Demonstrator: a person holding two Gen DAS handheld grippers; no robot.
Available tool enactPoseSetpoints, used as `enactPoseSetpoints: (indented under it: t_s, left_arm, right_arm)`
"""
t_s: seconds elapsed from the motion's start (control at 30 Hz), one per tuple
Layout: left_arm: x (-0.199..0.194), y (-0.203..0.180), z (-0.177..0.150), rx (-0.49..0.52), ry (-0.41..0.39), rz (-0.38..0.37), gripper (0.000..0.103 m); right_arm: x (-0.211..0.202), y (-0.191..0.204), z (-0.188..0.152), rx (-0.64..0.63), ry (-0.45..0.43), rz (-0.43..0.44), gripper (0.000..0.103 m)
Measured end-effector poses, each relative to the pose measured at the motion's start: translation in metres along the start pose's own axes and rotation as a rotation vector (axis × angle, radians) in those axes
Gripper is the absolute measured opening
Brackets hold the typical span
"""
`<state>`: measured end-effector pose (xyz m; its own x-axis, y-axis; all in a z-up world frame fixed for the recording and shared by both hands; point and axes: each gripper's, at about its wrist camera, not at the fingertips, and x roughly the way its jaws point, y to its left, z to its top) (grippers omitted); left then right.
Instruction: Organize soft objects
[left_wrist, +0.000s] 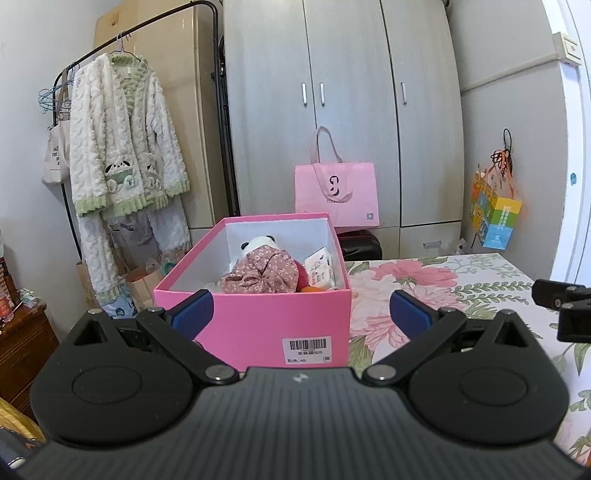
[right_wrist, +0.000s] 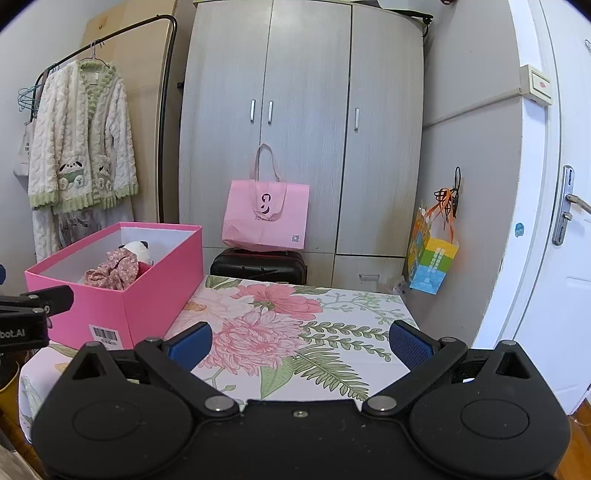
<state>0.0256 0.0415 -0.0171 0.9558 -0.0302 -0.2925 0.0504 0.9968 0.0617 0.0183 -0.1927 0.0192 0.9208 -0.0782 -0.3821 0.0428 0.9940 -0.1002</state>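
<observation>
Soft toys (left_wrist: 264, 271) are sitting inside pink box (left_wrist: 255, 317); left gripper (left_wrist: 301, 314) and right gripper (right_wrist: 301, 343) are hovering spread, empty (check the bedspread (right_wrist: 295, 332) for leftovers).

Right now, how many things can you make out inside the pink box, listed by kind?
Panda plush toy: 1
Floral fabric piece: 1
White tissue pack: 1
Red item, mostly hidden: 1
Orange item, only an edge showing: 1
Total: 5 visible in the pink box; anything underneath is hidden.
</observation>
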Motion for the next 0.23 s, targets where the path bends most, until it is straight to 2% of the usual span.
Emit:
enactPoseSetpoints:
  t_s: [0.23]
  left_arm:
    - [0.0013, -0.0028, -0.002, 0.011, 0.009, 0.011, 0.103]
  right_arm:
    - [0.0031, -0.0011, 0.0008, -0.002, 0.007, 0.001, 0.103]
